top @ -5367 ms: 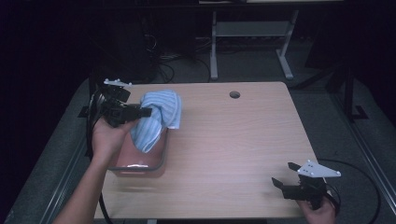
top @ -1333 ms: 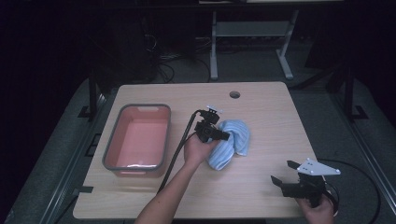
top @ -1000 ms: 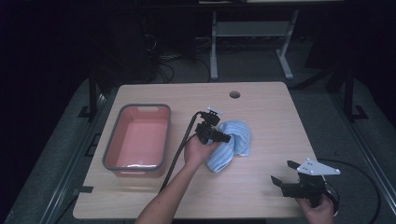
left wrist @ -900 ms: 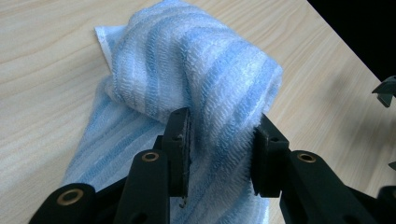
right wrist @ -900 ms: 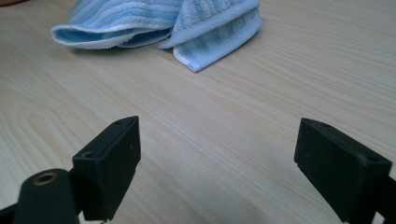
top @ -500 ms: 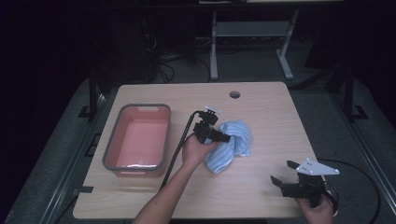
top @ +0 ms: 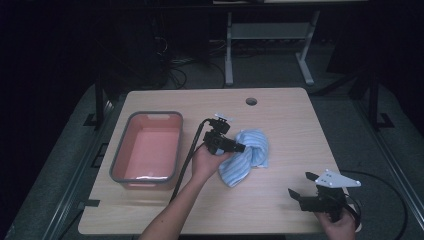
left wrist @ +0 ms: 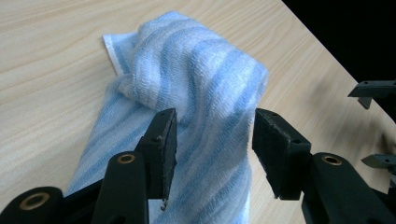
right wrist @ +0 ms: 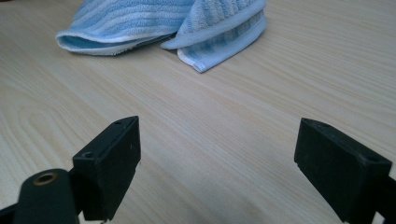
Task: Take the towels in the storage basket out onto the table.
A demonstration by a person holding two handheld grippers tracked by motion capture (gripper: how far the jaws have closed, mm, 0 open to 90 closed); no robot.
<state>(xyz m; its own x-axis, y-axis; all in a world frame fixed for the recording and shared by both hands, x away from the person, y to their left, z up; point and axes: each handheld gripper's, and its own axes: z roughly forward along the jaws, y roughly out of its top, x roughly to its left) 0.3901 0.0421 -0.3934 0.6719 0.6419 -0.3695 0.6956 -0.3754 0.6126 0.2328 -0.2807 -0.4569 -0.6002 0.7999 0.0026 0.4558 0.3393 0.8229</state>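
High view: bare counter (top: pixel 280 200) lies between our grippers; our left gripper (top: pixel 239 147), jaws just opening, straddles the crumpled blue-striped towel (top: pixel 248 156); right gripper (top: pixel 300 186) gapes wide.

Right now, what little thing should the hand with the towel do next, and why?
Probably lift the left tongs up and back, away from the blue striped towel. Its jaws have just been opening; the pads stand apart with the towel between them, not pinched. The towel already lies bunched on the table, outside the pink tub. The right tongs wait open.
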